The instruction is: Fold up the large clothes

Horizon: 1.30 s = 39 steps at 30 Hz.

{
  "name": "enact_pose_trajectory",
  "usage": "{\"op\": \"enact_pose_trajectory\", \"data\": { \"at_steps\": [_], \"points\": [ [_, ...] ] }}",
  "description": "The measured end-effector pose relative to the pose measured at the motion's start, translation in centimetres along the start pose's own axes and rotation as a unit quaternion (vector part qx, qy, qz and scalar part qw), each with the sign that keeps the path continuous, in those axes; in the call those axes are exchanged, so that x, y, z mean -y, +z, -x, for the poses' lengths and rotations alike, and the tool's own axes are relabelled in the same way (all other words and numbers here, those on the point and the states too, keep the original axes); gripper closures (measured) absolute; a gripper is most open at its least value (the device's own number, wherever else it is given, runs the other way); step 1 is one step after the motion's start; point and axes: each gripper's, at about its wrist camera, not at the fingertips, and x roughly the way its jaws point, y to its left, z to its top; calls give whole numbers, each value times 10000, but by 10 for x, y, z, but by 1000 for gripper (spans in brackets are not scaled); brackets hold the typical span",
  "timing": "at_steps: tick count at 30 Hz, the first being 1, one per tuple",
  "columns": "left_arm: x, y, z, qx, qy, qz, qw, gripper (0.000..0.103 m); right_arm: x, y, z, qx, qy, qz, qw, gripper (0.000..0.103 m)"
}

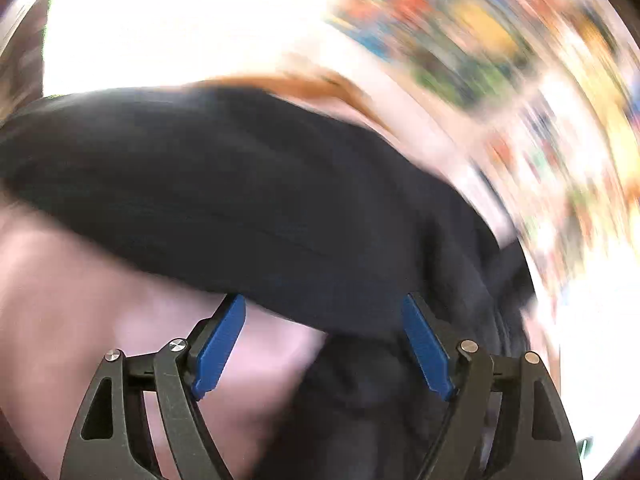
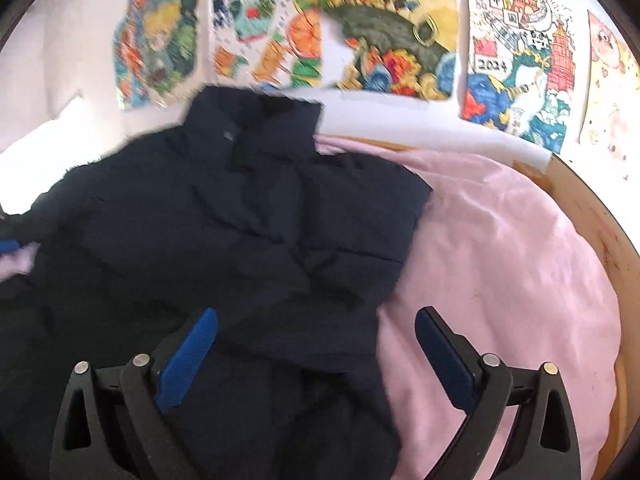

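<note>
A dark navy padded jacket lies on a pink bed sheet, collar toward the wall. My right gripper is open, its blue-padded fingers spread above the jacket's lower right part, holding nothing. In the blurred left wrist view the jacket fills the middle, and my left gripper is open with its fingertips at the jacket's near edge over the pink sheet. A blue pad of the left gripper shows at the far left edge of the right wrist view.
Colourful drawings hang on the white wall behind the bed. A wooden bed frame edge runs along the right side. A white pillow or cloth lies at the back left.
</note>
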Motion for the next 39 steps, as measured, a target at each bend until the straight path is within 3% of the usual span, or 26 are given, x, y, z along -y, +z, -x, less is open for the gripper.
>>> {"op": "enact_pose_trajectory", "data": {
  "at_steps": [3,10,14,21,25,27,29,32,36,39],
  "points": [
    [-44,19,7,274,133,818,9962,26,-17,6,15,102,394,-16,9992,0],
    [-90,43,1,459,-185,1804,9823,26,-55,2,17,-184,1284,-18,9915,0],
    [-121,53,0,651,-482,2608,9620,26,-71,-4,19,-263,1389,223,9897,0],
    [-154,65,18,1044,-660,3166,9405,26,-76,-11,12,-391,1432,284,9885,0],
    [-155,64,32,1405,-551,3085,9392,30,-74,-15,10,-425,1413,239,9888,0],
    [-156,61,38,1539,-422,3027,9396,42,-74,-15,10,-418,1393,207,9892,0],
    [-157,58,42,1606,-198,2996,9402,71,-72,-16,10,-421,1378,175,9894,0],
    [-158,56,44,1702,-19,2965,9397,86,-70,-18,7,-463,1345,110,9898,0],
    [-129,57,56,2113,274,2315,9492,91,-66,-19,5,-503,1293,12,9903,0],
    [-86,58,76,2666,367,1367,9534,91,-61,-19,5,-500,1245,-117,9909,0]
  ]
}}
